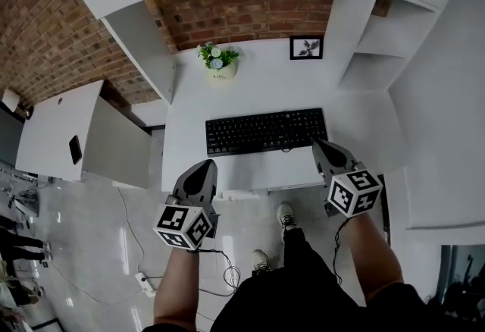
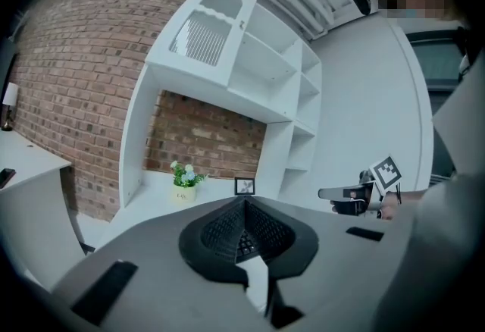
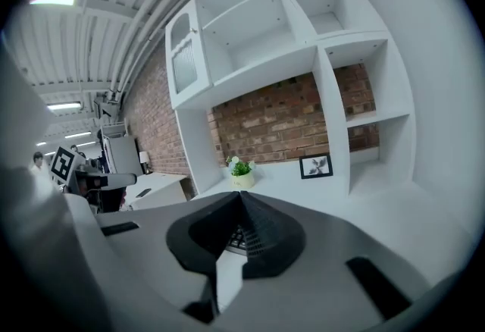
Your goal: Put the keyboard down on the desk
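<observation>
Head view shows the black keyboard lying flat on the white desk, at the centre of the frame, its long side running along the desk's front edge and set a little back from it. That is how the task sentence wants it, though one moment cannot tell whether the task put it there. Behind it, toward the top of the frame, stand a small flower pot and a picture frame, both well apart from the keyboard. The left gripper hovers at lower left, off the desk's front edge and clear of the keyboard. In the left gripper view its jaws meet at their tips with nothing held, and only a strip of keys shows through beyond them. The right gripper sits at centre right, its tip just beside the keyboard's right near corner; whether it touches cannot be told. The right gripper view shows its jaws likewise closed on nothing. As a judgement, this fits a keyboard just set down and let go, or one simply resting there; nothing more of the placing appears left.
</observation>
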